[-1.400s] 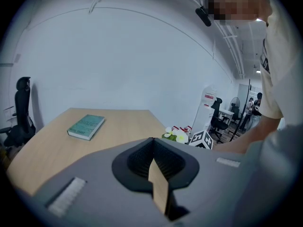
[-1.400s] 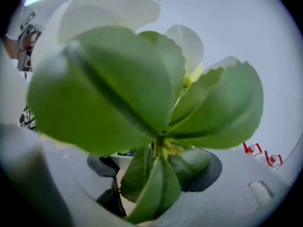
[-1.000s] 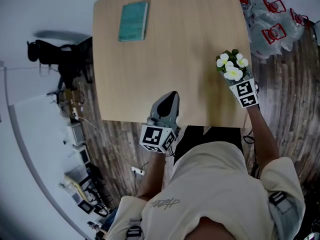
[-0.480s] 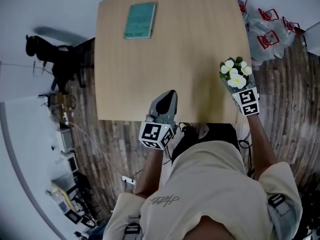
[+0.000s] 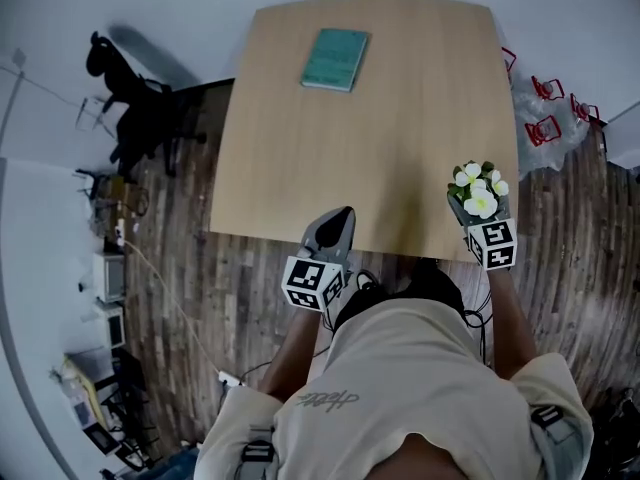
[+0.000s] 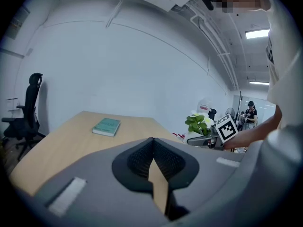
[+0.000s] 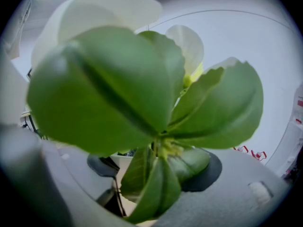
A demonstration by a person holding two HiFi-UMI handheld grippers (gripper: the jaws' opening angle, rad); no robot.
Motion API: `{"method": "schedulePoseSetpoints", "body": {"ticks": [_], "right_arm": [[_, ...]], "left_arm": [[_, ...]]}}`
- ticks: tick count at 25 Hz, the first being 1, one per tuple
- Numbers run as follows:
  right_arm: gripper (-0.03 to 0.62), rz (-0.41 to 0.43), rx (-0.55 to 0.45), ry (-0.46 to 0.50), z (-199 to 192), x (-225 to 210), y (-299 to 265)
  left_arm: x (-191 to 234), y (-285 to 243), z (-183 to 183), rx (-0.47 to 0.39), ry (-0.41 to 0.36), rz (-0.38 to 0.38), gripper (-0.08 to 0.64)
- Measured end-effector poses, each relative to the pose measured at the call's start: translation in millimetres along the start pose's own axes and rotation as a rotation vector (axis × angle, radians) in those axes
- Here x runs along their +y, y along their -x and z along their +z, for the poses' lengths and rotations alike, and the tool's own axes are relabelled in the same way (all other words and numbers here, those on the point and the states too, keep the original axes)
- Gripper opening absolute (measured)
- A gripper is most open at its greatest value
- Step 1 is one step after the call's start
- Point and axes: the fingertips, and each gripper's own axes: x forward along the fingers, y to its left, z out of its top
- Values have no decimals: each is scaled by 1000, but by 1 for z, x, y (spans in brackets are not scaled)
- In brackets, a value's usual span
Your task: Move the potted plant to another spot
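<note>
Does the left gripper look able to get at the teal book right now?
Probably yes: the left gripper is shut and empty, and only bare tabletop lies between it and the book.

Wooden table bears one book (teal, seemingly closed).

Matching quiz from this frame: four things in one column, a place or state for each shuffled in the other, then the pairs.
1 potted plant
2 book
3 left gripper
4 office chair

A jaws together, nothing between
B flat on the table's far part
C on the floor beside the table
D clamped in the right gripper

Pairs: 1-D, 2-B, 3-A, 4-C
</note>
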Motion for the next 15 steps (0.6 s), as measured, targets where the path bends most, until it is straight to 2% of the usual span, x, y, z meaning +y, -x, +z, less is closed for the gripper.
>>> {"method": "schedulePoseSetpoints", "body": {"ticks": [4,11,15], "right_arm": [[337,-13,-3,5,8,30,5],[337,-38,-29,26,17,81,12],[337,-34,-22,31,16,101,13]], "left_arm": [[22,28,-3,-22,6,2,15],[41,66,-16,-24,-16,-44,15],[54,83,-19,-40,-16,-36,15]]}}
